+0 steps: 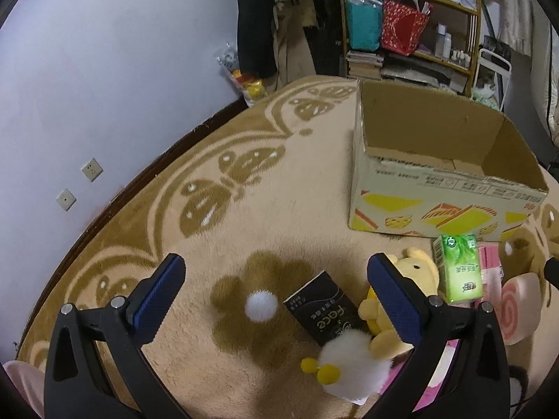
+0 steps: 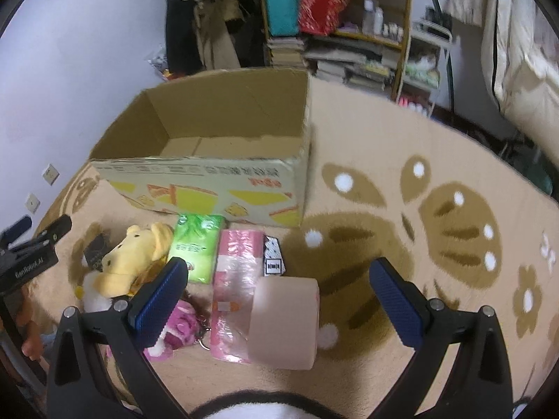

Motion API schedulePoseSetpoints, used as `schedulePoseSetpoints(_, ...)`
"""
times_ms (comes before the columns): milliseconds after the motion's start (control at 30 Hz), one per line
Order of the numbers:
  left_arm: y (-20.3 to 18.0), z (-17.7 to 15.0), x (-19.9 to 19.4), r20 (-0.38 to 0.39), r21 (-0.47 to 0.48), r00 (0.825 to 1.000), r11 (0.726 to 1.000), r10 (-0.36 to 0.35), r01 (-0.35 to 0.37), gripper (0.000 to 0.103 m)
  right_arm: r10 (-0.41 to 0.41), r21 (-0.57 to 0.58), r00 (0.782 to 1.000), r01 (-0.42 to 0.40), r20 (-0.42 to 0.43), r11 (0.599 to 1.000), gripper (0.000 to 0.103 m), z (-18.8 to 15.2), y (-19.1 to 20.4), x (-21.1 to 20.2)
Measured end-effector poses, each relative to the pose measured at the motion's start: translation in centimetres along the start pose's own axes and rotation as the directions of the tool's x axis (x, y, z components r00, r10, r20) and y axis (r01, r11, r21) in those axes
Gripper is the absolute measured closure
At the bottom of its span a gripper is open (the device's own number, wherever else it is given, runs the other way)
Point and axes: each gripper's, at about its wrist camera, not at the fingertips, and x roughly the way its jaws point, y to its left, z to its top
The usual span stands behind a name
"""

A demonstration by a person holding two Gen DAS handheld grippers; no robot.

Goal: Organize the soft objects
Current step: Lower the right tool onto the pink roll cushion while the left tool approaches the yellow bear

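Take the cardboard box (image 2: 209, 160) as your reference: it stands open-topped on the carpet (image 2: 401, 139), its visible floor bare, so nothing appears sorted yet.

Nearest to you, both tools are released. The left hand-held gripper (image 1: 276, 282) hangs with its jaws spread wide and nothing between them, above the carpet on your side of the box. The right hand-held gripper (image 2: 279, 282) is likewise spread and empty, poised over the near end of the pile.

The soft objects lie in a loose cluster on the carpet directly in front of the box's printed front wall. Working from your side toward the box:

1. The white fluffy toy (image 1: 353, 366) with yellow feet and the magenta plush (image 2: 181, 324) lie closest to you.
2. The beige roll cushion (image 2: 284, 321), with a pink spiral on its end face, sits just below the right tool's open jaws. Judged from this placement, it is the likely first pick for that side.
3. The yellow plush bear (image 2: 129, 262) lies partly behind the left tool's right finger, beside a black tissue pack (image 1: 319, 309).
4. The pink plastic pack (image 2: 237, 269) and the green tissue pack (image 2: 195, 248) reach nearly to the box wall.

The box stands just beyond the cluster, probably so each transfer is short.
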Motion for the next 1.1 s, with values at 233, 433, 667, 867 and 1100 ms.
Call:
schedulePoseSetpoints(233, -0.3, 0.0, 1.6, -0.044, 0.002, 0.999, 1.0, 0.01, -0.01, 0.0, 0.02, 0.139, 0.998, -0.011, -0.065, 0.99, 0.0, -0.1, -2.8, 1.8)
schedulePoseSetpoints(433, -0.8, -0.3, 2.6, -0.084, 0.01, 0.996, 1.0, 0.008, -0.007, 0.0, 0.031, 0.167, 0.995, -0.014, -0.096, 0.986, 0.0, -0.1, -3.5, 3.0)
schedulePoseSetpoints(667, -2.5, -0.5, 2.6, -0.069, 0.072, 0.997, 0.997, -0.025, 0.03, 0.0, 0.037, 0.139, 0.988, -0.016, -0.148, 0.99, 0.005, -0.1, -3.1, 4.4)
schedulePoseSetpoints(867, -4.3, -0.6, 2.5, -0.069, 0.125, 0.993, 0.987, -0.092, 0.1, 0.0, 0.062, 0.148, 0.976, -0.031, -0.208, 0.988, 0.009, -0.2, -3.4, 5.5)
schedulePoseSetpoints(1100, -6.2, -0.5, 3.0, -0.085, 0.175, 0.986, 0.972, -0.144, 0.157, 0.0, 0.089, 0.106, 0.964, -0.064, -0.25, 0.992, 0.017, -0.5, -3.0, 6.7)
